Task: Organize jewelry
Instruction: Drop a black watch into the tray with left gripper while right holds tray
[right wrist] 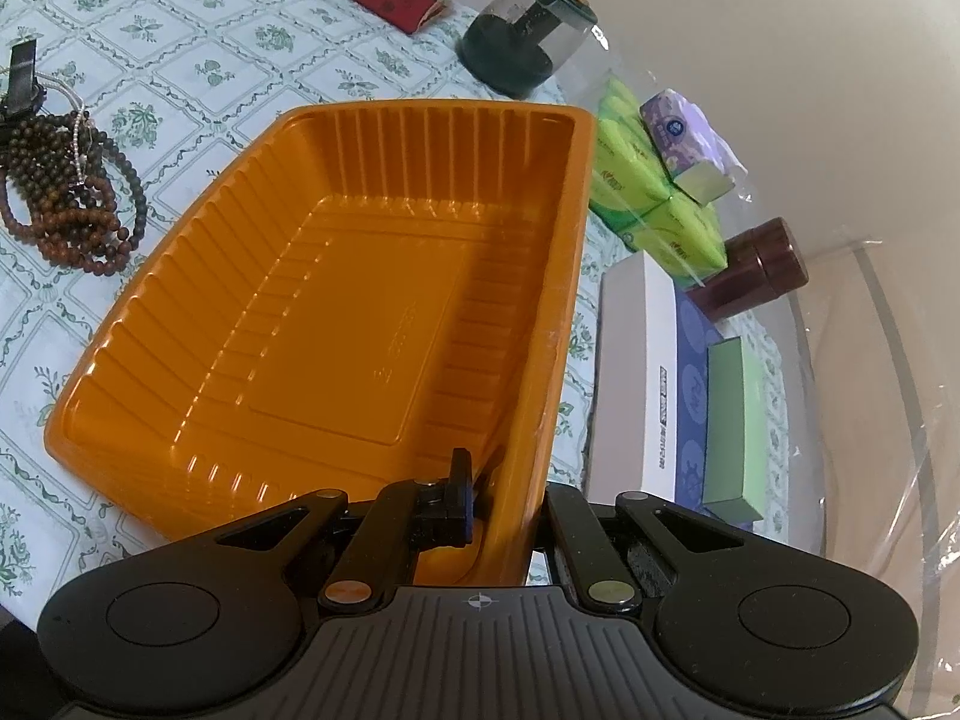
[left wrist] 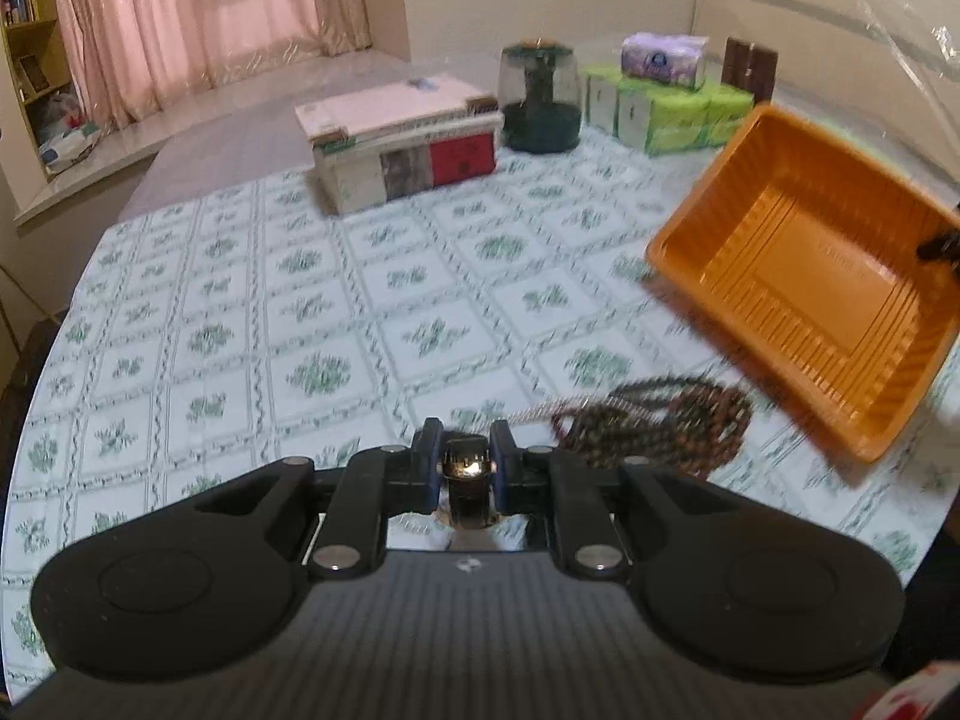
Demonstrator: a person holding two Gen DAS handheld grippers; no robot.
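My left gripper (left wrist: 467,450) is shut on a wristwatch (left wrist: 467,480) with a dark strap and shiny case, held just above the tablecloth. A pile of brown bead strands (left wrist: 660,420) lies to its right; it also shows in the right wrist view (right wrist: 72,198), with the watch strap (right wrist: 21,75) above it. My right gripper (right wrist: 501,510) is shut on the rim of an orange plastic tray (right wrist: 336,312), tilted and lifted off the table. The tray (left wrist: 810,276) appears at the right in the left wrist view, empty.
A floral tablecloth (left wrist: 300,312) covers the table. At the back stand a printed box (left wrist: 402,144), a glass dome jar (left wrist: 540,99), green tissue packs (left wrist: 666,108) and a brown canister (right wrist: 756,270). A white-blue box (right wrist: 660,384) lies right of the tray.
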